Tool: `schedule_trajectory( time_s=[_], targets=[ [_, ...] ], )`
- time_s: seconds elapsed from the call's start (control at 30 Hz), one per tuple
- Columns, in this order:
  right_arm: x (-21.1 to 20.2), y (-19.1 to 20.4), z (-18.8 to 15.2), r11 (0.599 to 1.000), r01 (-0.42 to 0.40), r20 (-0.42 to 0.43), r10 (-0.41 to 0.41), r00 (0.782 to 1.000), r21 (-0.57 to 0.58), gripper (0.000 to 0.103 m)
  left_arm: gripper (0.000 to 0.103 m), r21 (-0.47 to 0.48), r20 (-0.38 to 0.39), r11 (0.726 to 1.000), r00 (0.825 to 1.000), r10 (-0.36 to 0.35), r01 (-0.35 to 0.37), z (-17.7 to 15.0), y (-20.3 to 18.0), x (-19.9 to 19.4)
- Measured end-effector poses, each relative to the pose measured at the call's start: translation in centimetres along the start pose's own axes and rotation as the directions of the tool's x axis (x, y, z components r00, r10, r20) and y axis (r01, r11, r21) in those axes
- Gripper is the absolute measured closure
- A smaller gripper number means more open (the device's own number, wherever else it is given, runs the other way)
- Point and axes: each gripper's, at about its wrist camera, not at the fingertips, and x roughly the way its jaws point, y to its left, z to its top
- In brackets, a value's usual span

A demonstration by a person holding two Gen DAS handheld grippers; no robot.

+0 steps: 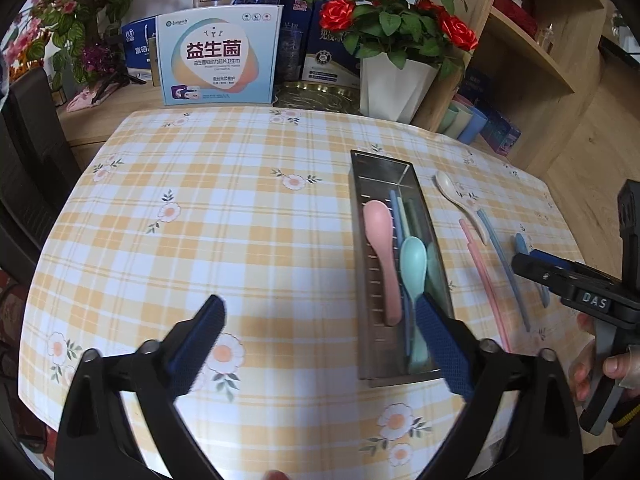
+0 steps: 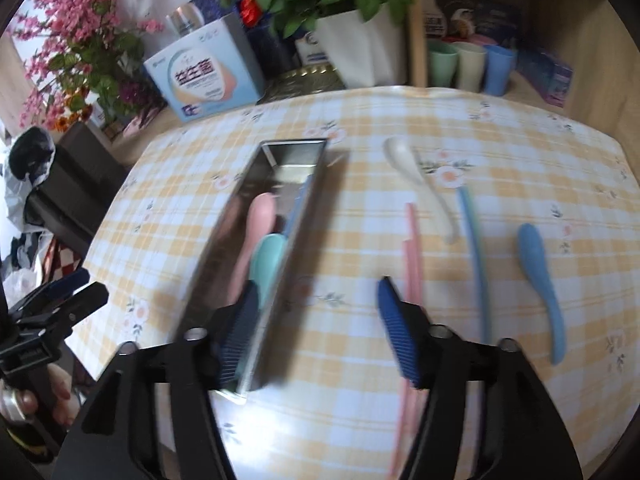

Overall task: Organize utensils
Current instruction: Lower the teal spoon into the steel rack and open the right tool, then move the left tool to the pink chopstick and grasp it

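A steel tray lies lengthwise on the checked tablecloth, holding a pink spoon, a teal spoon and some chopsticks. My left gripper is open near the tray's front left, with its right pad over the tray's near end. On the cloth to the tray's right lie a cream spoon, pink chopsticks, blue chopsticks and a blue spoon. My right gripper is open and empty, straddling the right wall of the tray above its near end.
Behind the table stand a white pot of red roses, printed boxes and pink flowers. Pastel cups sit on a wooden shelf at the right. A dark chair stands left of the table.
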Motion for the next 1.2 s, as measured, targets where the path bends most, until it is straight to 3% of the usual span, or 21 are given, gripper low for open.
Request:
schedule_trajectory(
  time_s=[0.1,0.17,0.37,0.53,0.77,0.87,1.1,1.2],
  targets=[
    [-0.9,-2.0,-0.3,1.000,-0.010,0.033,0.009,0.999,0.022,0.027,0.006,0.031,0.013,1.000,1.000,0.003,-0.003,0.1,-1.5,-0.2],
    [-1.6,-3.2,-0.6,1.000,-0.002,0.064,0.002,0.998,0.013,0.014,0.006,0.040,0.027,0.999,1.000,0.003,-0.004,0.3,-2.5,-0.3],
    [-3.4,-6.1,-1.5,1.000,0.004,0.158,-0.005,0.987,0.011,0.014,0.006,0.062,0.035,0.998,0.999,-0.025,0.023,1.0,-5.5,0.2],
    [-3.8,-9.5,-2.4,0.999,0.003,0.197,-0.012,0.980,0.046,0.014,0.006,0.103,-0.003,0.994,0.999,-0.044,0.044,1.2,-9.5,1.5],
    [-2.9,-13.7,-3.9,0.995,-0.005,0.173,-0.012,0.985,0.102,0.014,0.006,0.162,-0.094,0.985,0.995,-0.038,0.053,0.6,-16.1,5.3],
    [-2.9,-14.9,-4.6,0.996,0.036,0.184,-0.051,0.982,0.085,0.014,0.006,0.159,-0.110,0.985,0.993,-0.047,0.064,0.4,-17.8,6.5],
    [-2.7,-18.0,-5.7,0.993,0.107,0.205,-0.116,0.972,0.056,0.014,0.006,0.195,-0.159,0.981,0.987,0.023,0.009,-0.8,-20.9,9.9],
    [-2.3,-19.1,-6.1,0.991,0.106,0.189,-0.119,0.975,0.076,0.014,0.017,0.182,-0.204,0.983,0.978,0.030,0.007,-1.4,-21.0,11.4]
  ],
)
